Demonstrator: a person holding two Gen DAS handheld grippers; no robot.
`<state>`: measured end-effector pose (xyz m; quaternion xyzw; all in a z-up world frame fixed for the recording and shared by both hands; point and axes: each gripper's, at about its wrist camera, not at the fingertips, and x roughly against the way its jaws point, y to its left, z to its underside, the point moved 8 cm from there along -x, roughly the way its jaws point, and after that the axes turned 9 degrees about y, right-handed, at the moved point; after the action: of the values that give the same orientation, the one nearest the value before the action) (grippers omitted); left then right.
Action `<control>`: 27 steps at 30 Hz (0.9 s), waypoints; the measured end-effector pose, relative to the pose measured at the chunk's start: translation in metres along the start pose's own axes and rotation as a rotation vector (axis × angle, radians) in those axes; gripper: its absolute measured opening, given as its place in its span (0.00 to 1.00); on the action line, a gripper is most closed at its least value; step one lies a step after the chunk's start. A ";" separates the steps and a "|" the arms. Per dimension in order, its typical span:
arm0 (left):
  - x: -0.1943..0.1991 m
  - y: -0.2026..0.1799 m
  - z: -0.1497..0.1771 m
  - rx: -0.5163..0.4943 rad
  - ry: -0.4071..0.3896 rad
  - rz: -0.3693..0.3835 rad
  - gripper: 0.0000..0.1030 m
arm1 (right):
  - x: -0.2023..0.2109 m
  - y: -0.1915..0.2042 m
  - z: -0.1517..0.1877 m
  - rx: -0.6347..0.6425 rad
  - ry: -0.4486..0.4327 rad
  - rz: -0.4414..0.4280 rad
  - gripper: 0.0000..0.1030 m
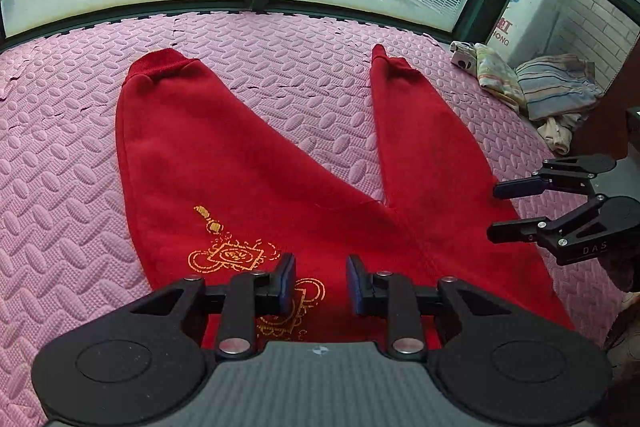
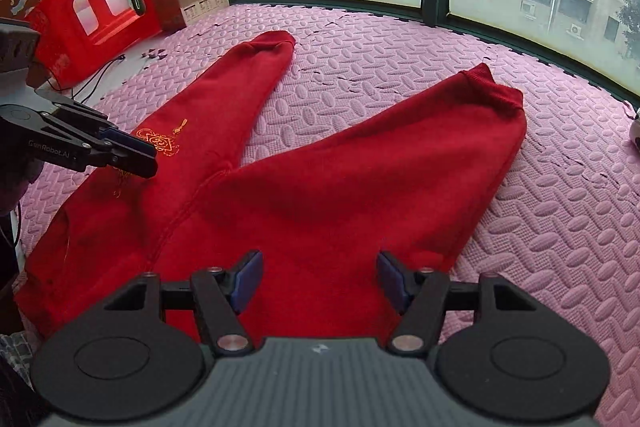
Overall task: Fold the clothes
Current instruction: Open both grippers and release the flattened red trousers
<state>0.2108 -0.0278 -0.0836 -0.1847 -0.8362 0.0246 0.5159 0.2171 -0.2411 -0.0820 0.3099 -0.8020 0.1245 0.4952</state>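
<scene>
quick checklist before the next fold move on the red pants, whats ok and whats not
1. Red pants spread flat on the pink foam mat, legs apart in a V: ok.
2. Left gripper free to grab, nothing between its pads: ok.
3. Right gripper jaws apart, nothing between them: ok.
4. Both cuffs in view, left-leg cuff and right-leg cuff lying on the mat: ok.
5. Waistband position and flatness: cannot tell, it lies below both grippers, out of view.
6. Pile of other clothes apart from the pants: ok.
</scene>
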 end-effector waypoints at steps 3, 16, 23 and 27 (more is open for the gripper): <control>0.000 0.012 0.012 0.034 -0.006 -0.030 0.21 | 0.001 0.004 0.019 0.024 -0.006 0.036 0.61; 0.023 0.023 0.044 0.062 -0.037 -0.100 0.22 | 0.021 0.045 0.048 0.067 -0.002 0.044 0.60; 0.046 0.000 0.046 0.029 -0.084 -0.062 0.22 | 0.043 0.059 0.057 0.066 -0.054 0.067 0.60; 0.040 -0.021 0.059 -0.042 -0.056 -0.038 0.23 | 0.038 0.070 0.070 0.090 -0.027 0.061 0.60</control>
<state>0.1373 -0.0254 -0.0716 -0.1789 -0.8539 0.0023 0.4887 0.1116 -0.2361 -0.0748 0.3091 -0.8112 0.1714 0.4658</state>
